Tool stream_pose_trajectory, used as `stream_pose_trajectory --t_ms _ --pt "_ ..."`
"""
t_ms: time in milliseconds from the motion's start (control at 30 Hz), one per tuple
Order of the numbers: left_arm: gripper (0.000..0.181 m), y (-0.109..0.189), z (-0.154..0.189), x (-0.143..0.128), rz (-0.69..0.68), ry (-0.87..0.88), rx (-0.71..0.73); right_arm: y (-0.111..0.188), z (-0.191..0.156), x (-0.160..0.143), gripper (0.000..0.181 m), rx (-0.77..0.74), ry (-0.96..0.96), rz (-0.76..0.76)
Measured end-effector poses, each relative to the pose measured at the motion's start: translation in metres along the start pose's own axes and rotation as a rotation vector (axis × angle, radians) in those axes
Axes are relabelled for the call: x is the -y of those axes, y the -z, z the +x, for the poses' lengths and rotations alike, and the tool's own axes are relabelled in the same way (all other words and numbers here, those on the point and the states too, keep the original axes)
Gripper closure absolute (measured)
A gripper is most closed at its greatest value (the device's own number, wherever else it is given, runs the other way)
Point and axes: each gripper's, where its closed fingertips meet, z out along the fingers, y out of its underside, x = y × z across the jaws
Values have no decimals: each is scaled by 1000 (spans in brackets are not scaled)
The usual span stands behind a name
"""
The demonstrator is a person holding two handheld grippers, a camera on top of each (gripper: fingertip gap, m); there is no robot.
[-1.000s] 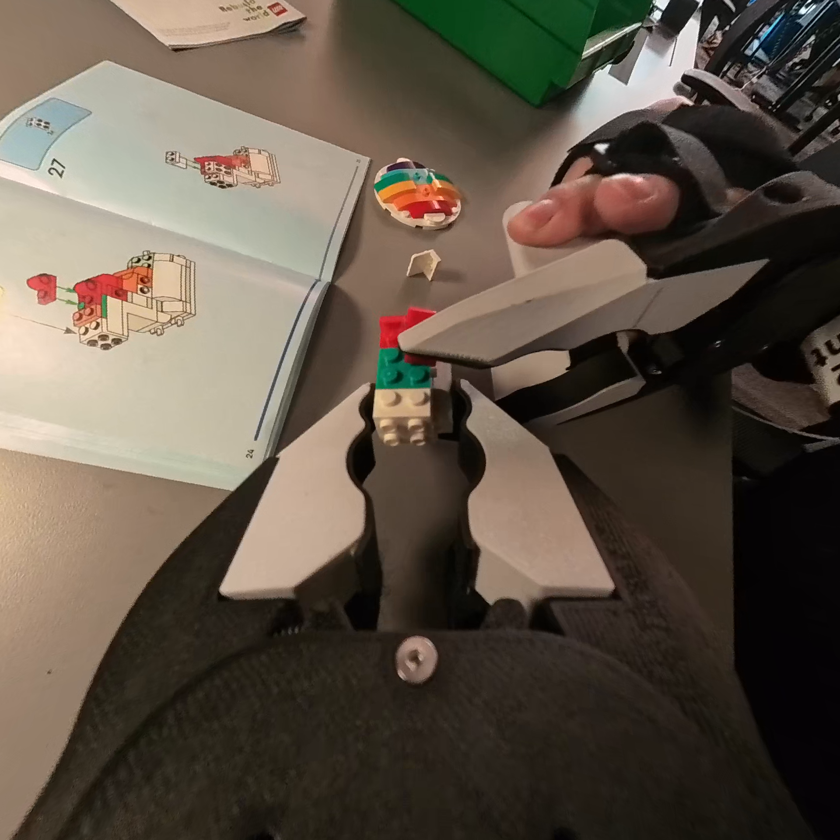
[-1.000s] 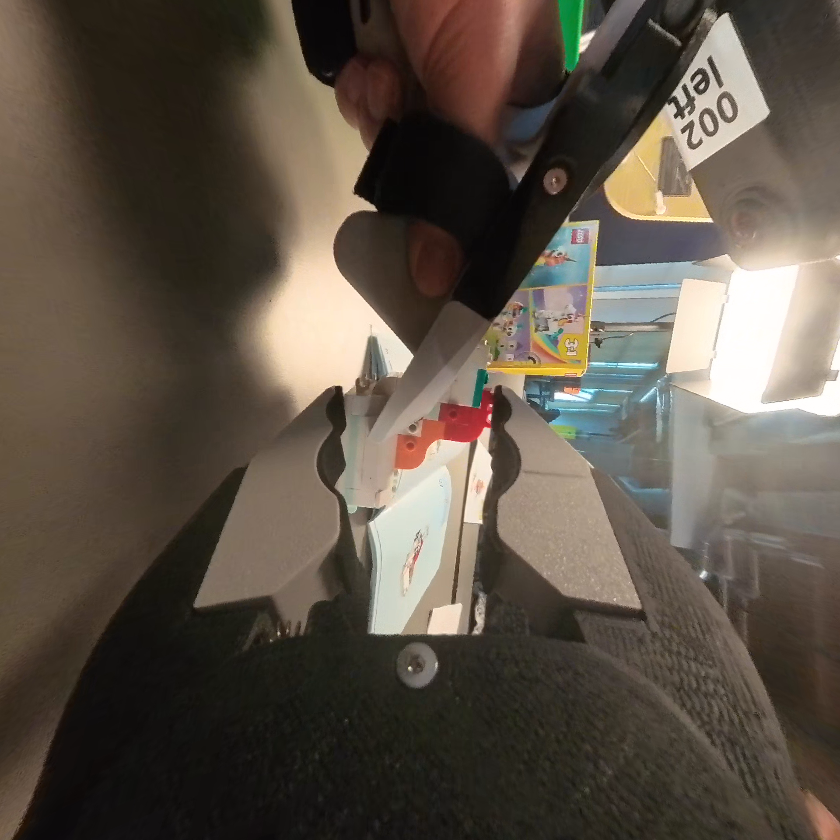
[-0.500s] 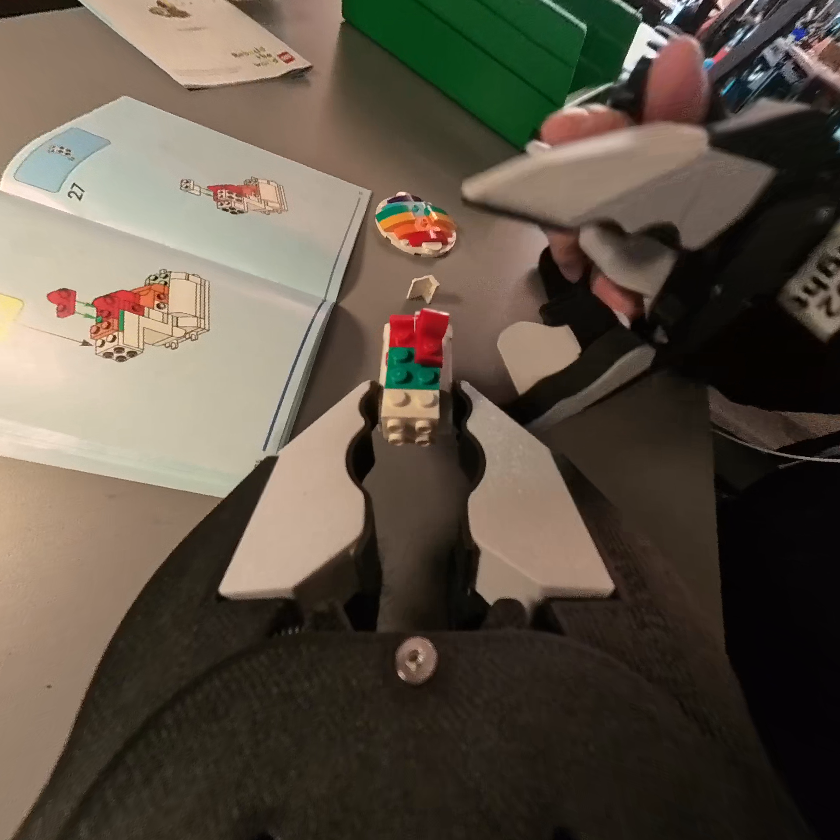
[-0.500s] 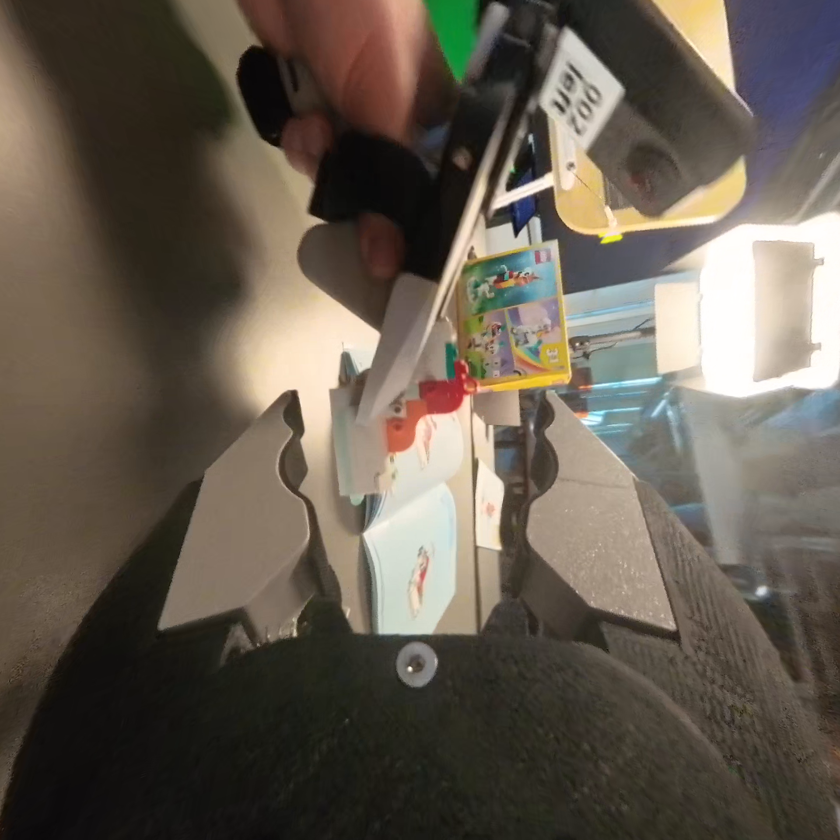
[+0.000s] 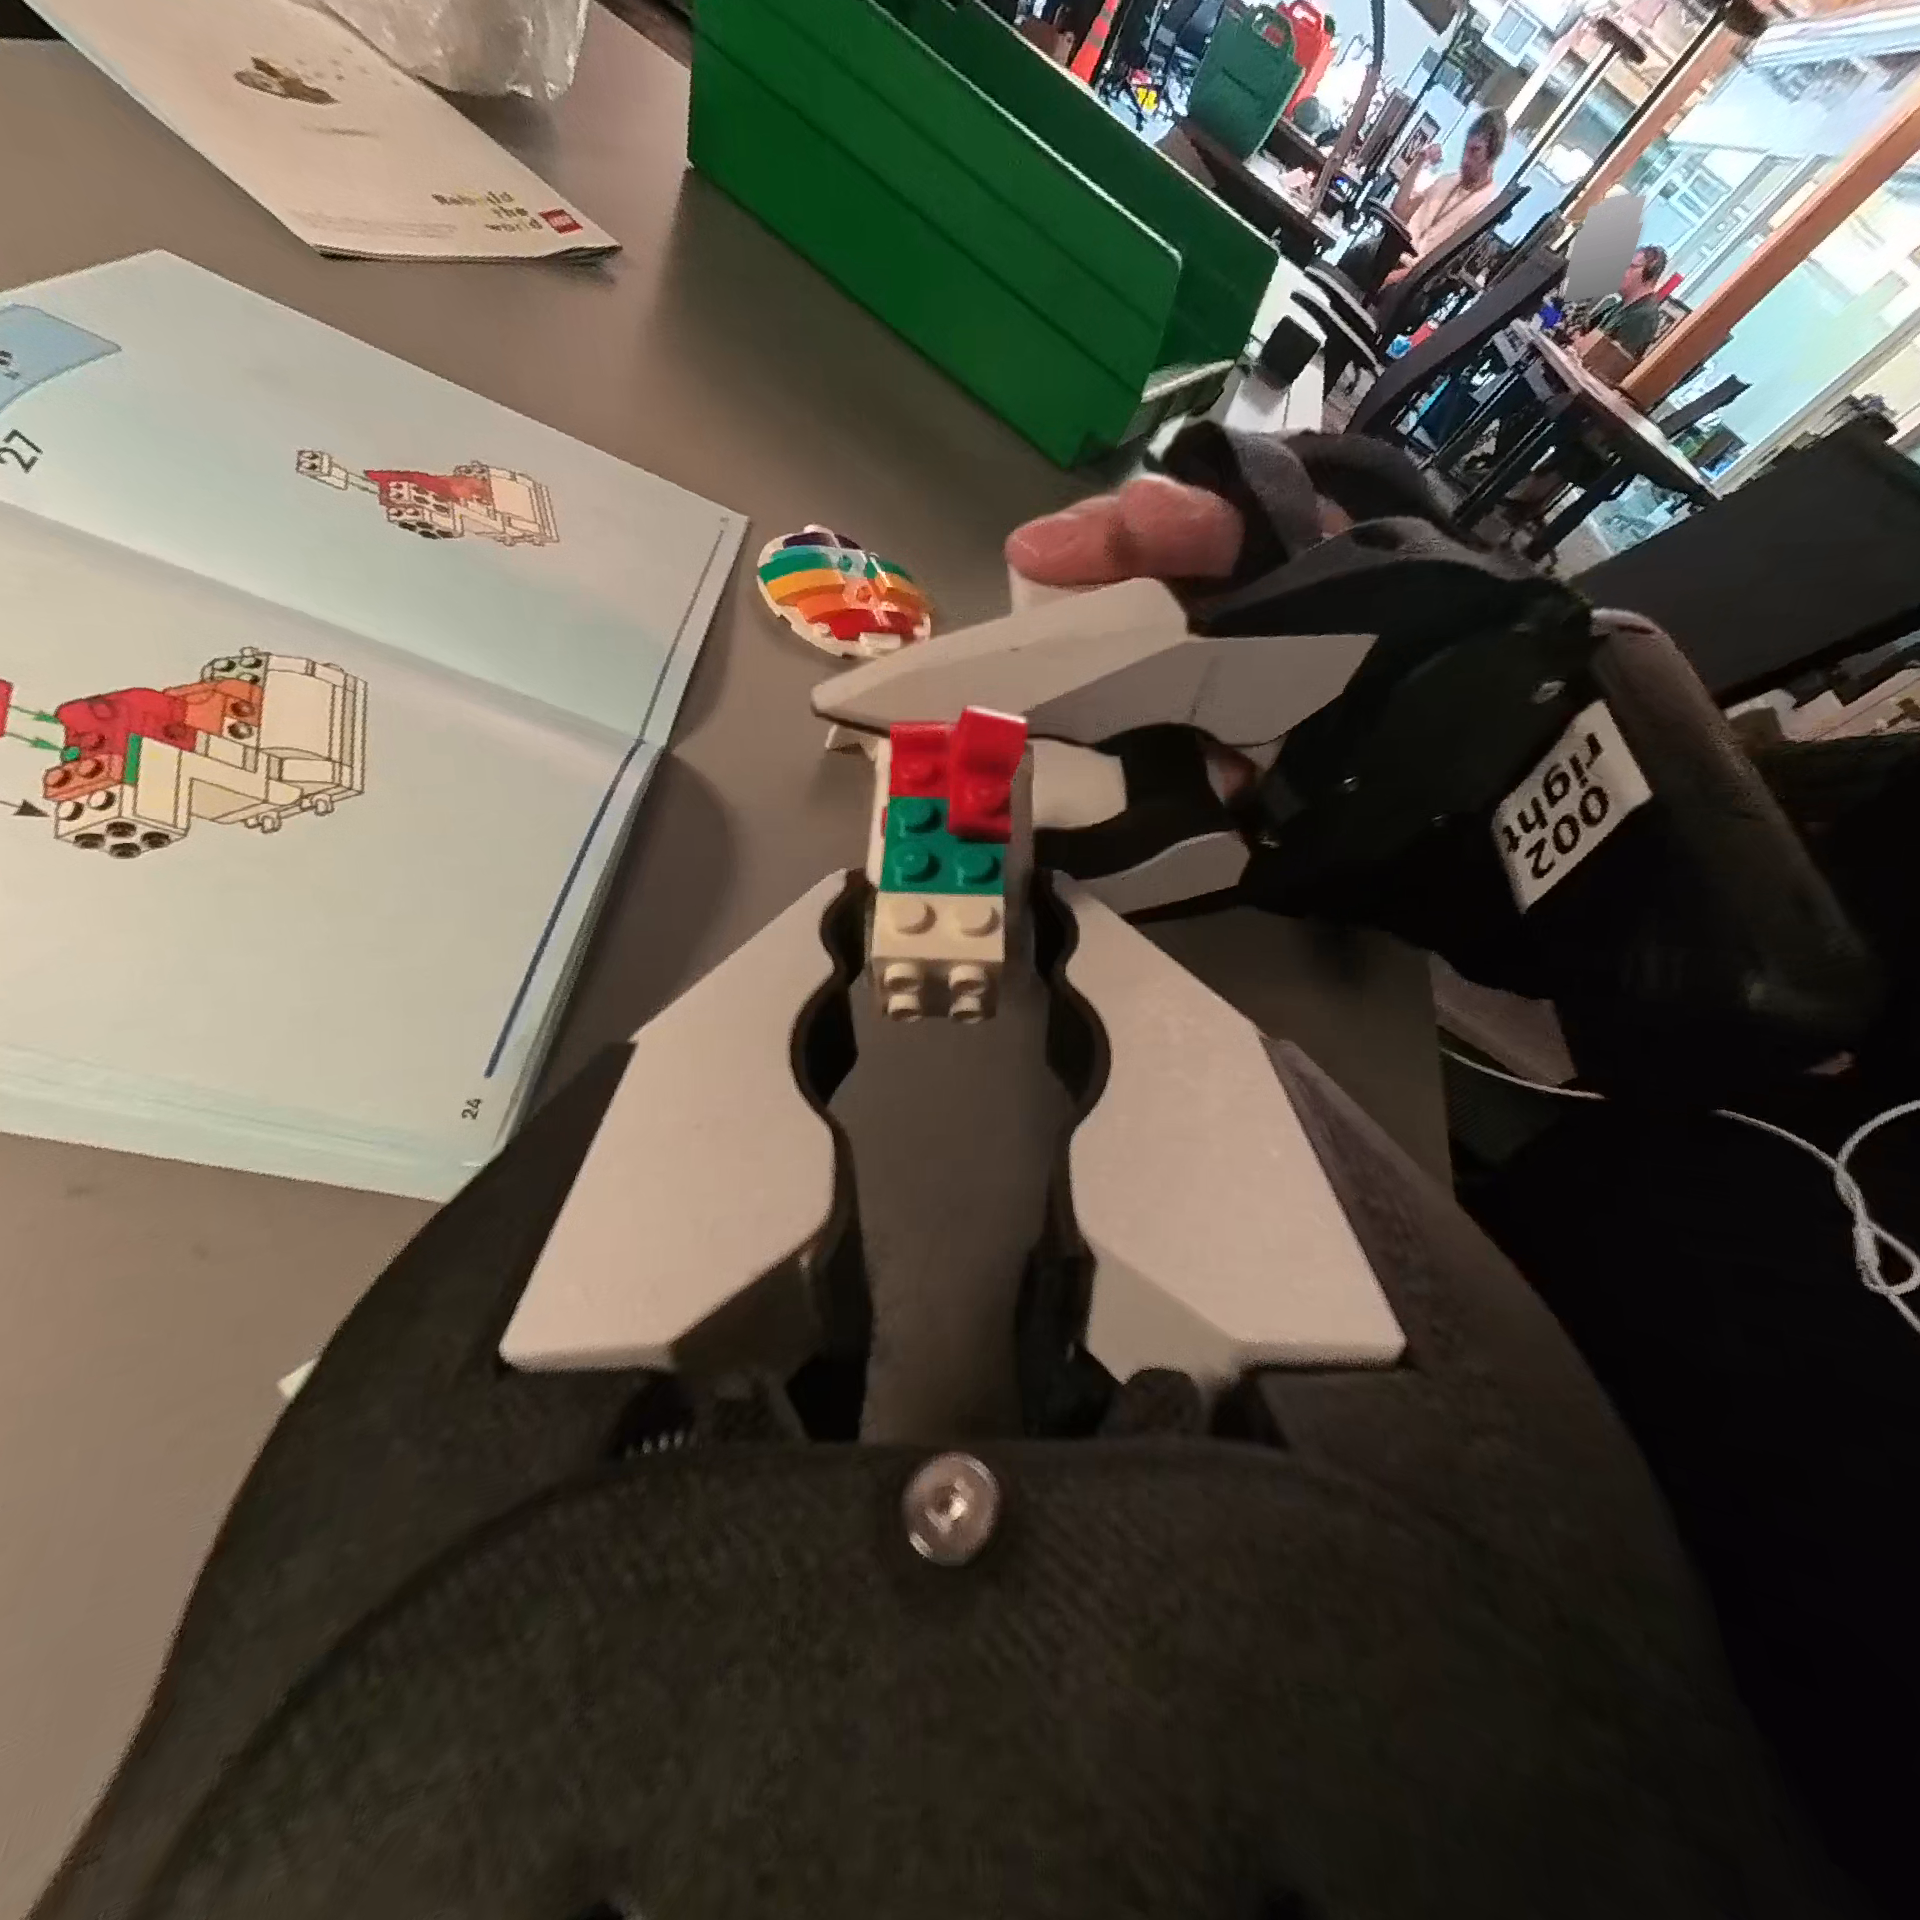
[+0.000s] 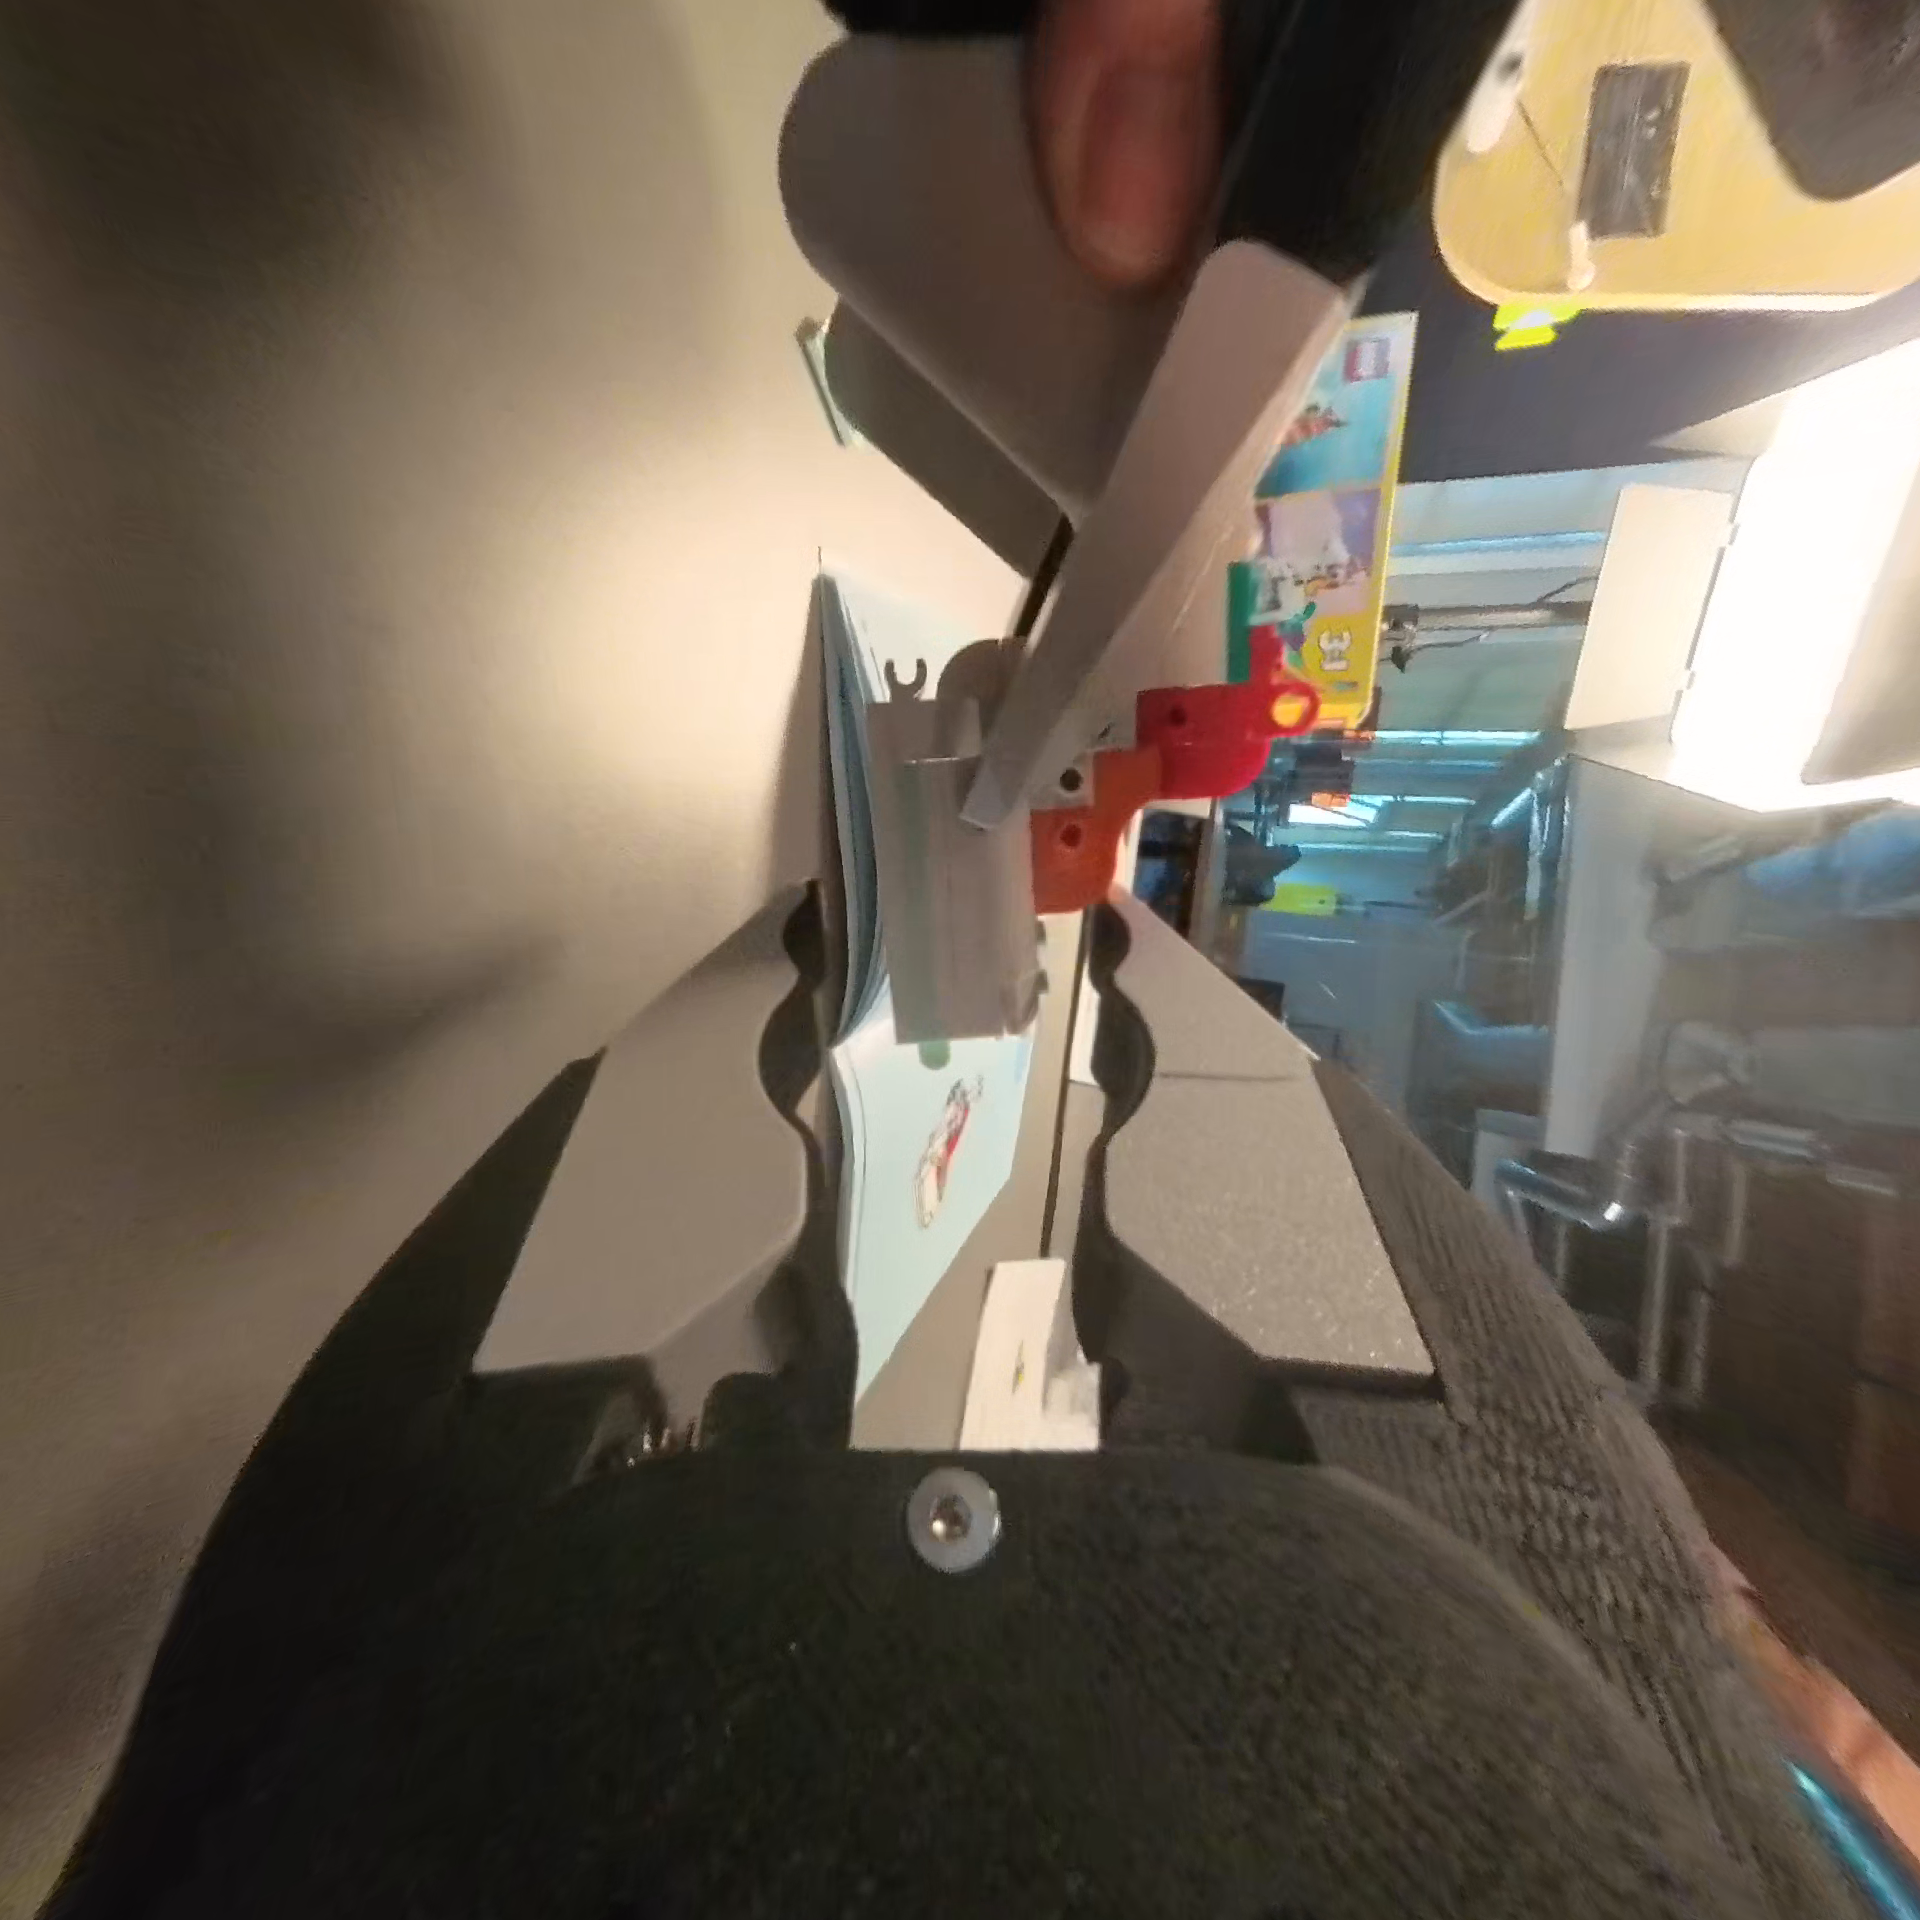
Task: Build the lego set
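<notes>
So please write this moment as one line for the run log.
left gripper: shut on lego model | right gripper: open, beside model | booklet: open on table

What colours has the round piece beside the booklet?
Rainbow stripes on the round piece, white edged; left wrist view shows it best.

The open instruction booklet (image 5: 312,727) lies toward the surface's (image 5: 156,1403) left edge. A second leaflet (image 5: 343,145) lies behind it at the far edge. The storage bins (image 5: 935,208) stand at the far right. The round plate assembly (image 5: 844,597) lies between booklet and right gripper (image 5: 935,748).
</notes>
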Motion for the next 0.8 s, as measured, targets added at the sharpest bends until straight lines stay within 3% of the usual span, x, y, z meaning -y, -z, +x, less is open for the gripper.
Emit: stream_pose_trajectory --t_ms 133,300,367,467,533,633,800 --pt "150 -1 0 -2 -11 -28 10 -2 0 -5 154 -5 9 -42" --pt "149 0 3 4 30 -110 13 0 2 -6 154 11 -39 -28" --pt "132 2 1 7 35 -201 69 1 0 -7 154 26 -58 -22" --pt "110 8 -3 14 41 -405 198 1 0 -14 155 45 -96 -22" --pt "106 13 -2 19 45 -586 285 2 0 -19 154 61 -132 -15" --pt "109 19 -3 21 8 -884 428 6 1 -23 155 84 -172 7" --pt "133 25 9 26 32 -1258 561 13 -5 -17 155 155 -194 76"
